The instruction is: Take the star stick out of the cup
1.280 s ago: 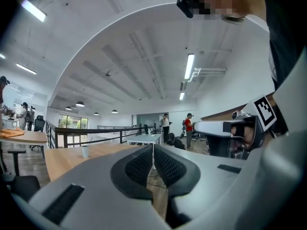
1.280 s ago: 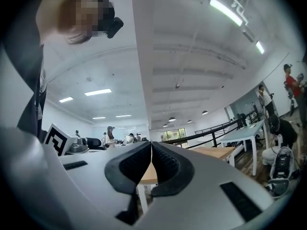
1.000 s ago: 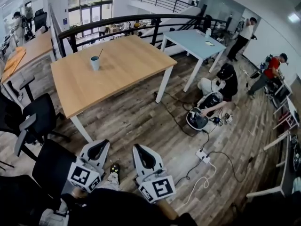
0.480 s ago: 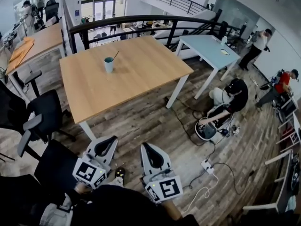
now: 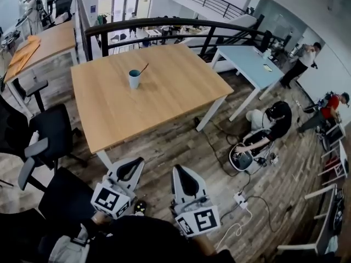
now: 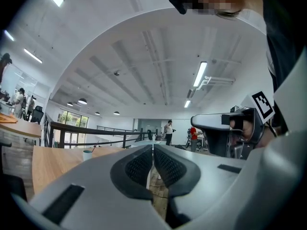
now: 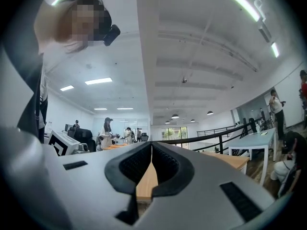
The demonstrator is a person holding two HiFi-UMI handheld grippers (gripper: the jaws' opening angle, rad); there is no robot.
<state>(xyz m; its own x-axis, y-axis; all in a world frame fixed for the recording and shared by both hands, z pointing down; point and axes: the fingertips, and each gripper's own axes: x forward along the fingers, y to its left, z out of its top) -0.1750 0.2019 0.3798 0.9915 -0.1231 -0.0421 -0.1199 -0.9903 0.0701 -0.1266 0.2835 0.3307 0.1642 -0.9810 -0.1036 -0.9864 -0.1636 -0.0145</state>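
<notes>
Closing on the table (image 5: 164, 95) is the only change over the last second. In the head view it has drawn nearer and slid to the right, and the cup (image 5: 134, 79) has come with it. I take that to mean the person is walking up and no reach has begun.

The left gripper (image 5: 135, 163) is held low by the body, its jaws pressed together with nothing between them. Its own view looks level across the room and shows the cup small, far ahead and left of the jaw line. The cup stands upright on the tabletop, well ahead of both grippers and closer to the left one's line. A thin dark stick (image 5: 143, 69) leans out of it to the right, and its star end is too small to make out.

The right gripper (image 5: 180, 171) is just beside the left one, likewise closed and empty, pointing at the table's edge.

No brand or lettering can be read. The cubes (image 5: 109, 200) carry only black-and-white square markers.
</notes>
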